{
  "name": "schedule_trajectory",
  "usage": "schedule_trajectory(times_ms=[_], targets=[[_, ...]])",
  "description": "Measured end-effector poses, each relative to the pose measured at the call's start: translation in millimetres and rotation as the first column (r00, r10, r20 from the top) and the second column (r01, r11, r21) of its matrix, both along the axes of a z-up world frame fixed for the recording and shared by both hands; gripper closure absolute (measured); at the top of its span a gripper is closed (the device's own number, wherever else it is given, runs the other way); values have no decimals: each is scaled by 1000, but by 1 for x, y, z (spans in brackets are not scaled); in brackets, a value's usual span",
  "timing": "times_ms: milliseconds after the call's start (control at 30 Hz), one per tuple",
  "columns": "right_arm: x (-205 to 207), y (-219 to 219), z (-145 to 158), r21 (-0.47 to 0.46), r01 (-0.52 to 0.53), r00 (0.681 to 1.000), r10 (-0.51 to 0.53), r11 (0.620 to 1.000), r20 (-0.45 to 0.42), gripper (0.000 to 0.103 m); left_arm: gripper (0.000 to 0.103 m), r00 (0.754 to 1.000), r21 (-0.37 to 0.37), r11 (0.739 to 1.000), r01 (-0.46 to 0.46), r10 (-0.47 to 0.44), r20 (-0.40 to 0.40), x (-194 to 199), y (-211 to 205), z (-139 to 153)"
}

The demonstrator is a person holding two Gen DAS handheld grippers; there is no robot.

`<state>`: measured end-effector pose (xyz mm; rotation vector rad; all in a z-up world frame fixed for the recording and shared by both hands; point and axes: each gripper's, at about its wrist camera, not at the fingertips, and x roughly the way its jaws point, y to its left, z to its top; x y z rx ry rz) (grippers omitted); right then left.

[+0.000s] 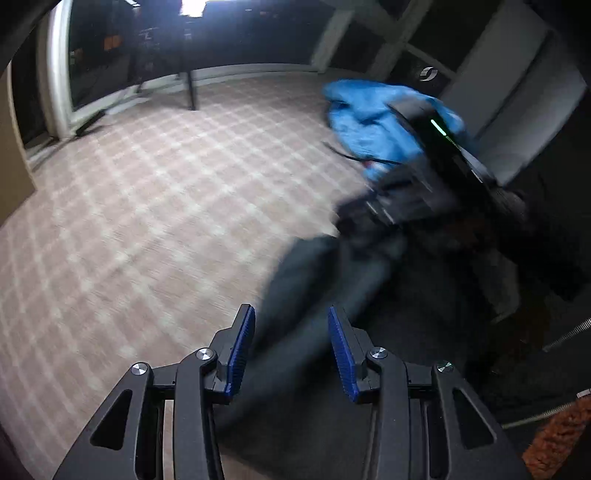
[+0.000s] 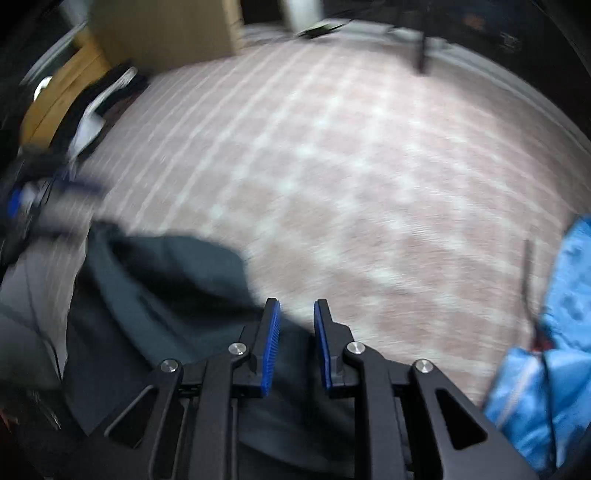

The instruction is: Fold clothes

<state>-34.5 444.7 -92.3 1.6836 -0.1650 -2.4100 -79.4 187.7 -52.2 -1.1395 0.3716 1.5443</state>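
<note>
Left tool (image 1: 290,321) tilted down over a checked pink-and-white carpet (image 1: 147,203), blue pads (image 1: 240,354) well apart and clamped on nothing. In the gap between them, further down, a dark grey-green garment (image 1: 306,280), blurred, running as a long band from the bottom edge of the left wrist view up towards the right tool (image 1: 373,214). No contact visible between this cloth and the left pads.

Right tool seen from the left wrist camera as a smeared black shape just above the upper end of the dark garment, with a thin green light (image 1: 438,127) on its body. Behind it, on the carpet near a pale wall panel, a crumpled bright blue garment (image 1: 362,122).

From the right wrist camera: right tool (image 2: 296,314) also pointed steeply down, pads (image 2: 271,343) close together with only a narrow slot between them. Bare carpet in the upper part of that slot, dark cloth in the lower part; pinched or merely lying underneath, impossible to tell through the blur.

Dark garment (image 2: 166,280) spread on the carpet to the left of and beneath the right tool, one edge curling up. Blue garment (image 2: 565,332) at the far right edge, apart from the dark one, bare carpet between them.

Along the far side, a brown box (image 2: 166,33) and a slim dark desk leg (image 1: 191,88).
</note>
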Motion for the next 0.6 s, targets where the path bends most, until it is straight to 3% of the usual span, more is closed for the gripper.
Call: schedule_trajectory(times_ms=[100, 200, 267, 367, 467, 533, 600], targets=[[18, 7, 15, -119, 19, 999, -23, 993, -26, 84, 64, 1000, -29, 1000, 3, -2, 13, 14, 2, -20], [27, -15, 15, -195, -51, 998, 45, 979, -38, 84, 64, 998, -86, 994, -63, 64, 7, 7, 2, -47], [29, -33, 5, -151, -92, 996, 91, 984, -15, 84, 71, 994, -124, 986, -107, 106, -12, -1, -1, -56], [40, -38, -13, 65, -91, 996, 89, 994, 33, 84, 72, 984, -105, 979, -176, 173, -37, -6, -17, -35], [76, 15, 20, -31, 51, 998, -52, 998, -26, 84, 62, 967, -71, 966, -248, 244, -70, -2, -40, -9], [115, 54, 50, -72, 163, 982, -169, 984, -90, 83, 61, 954, -65, 953, -297, 294, -57, 8, -62, 1], [158, 89, 76, -106, 257, 952, -271, 961, -145, 77, 61, 943, -76, 940, -332, 329, -49, 24, -78, 0]])
